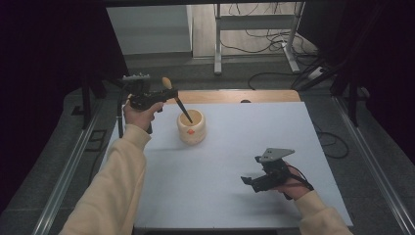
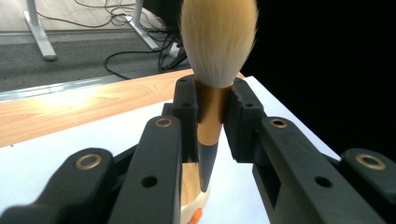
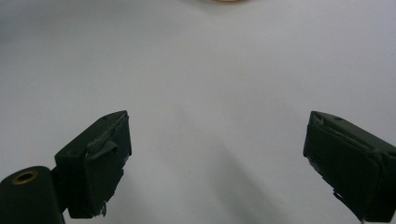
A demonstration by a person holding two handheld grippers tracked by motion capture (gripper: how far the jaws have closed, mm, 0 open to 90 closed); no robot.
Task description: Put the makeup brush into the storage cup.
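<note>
White table (image 1: 235,161) with a wooden far edge, cables on the grey floor (image 1: 254,73) beyond. Left gripper (image 1: 169,94) fingers clamp the makeup brush (image 1: 177,100), tilted, bristles up, handle tip in the cream cup (image 1: 192,128). Right gripper (image 1: 248,180) fingers spread, empty.

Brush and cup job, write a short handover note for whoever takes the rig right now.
Left gripper: shut on the brush at its gold collar, bristles up, dark handle tip pointing down into the cup.
Right gripper: open, holding nothing, low over the white table near the front right.
Cup: upright, left of the table's middle, toward the far edge.
Done: brush picked up and brought to the cup.
Left: probably lower it in, let go, and pull the left gripper away.
</note>
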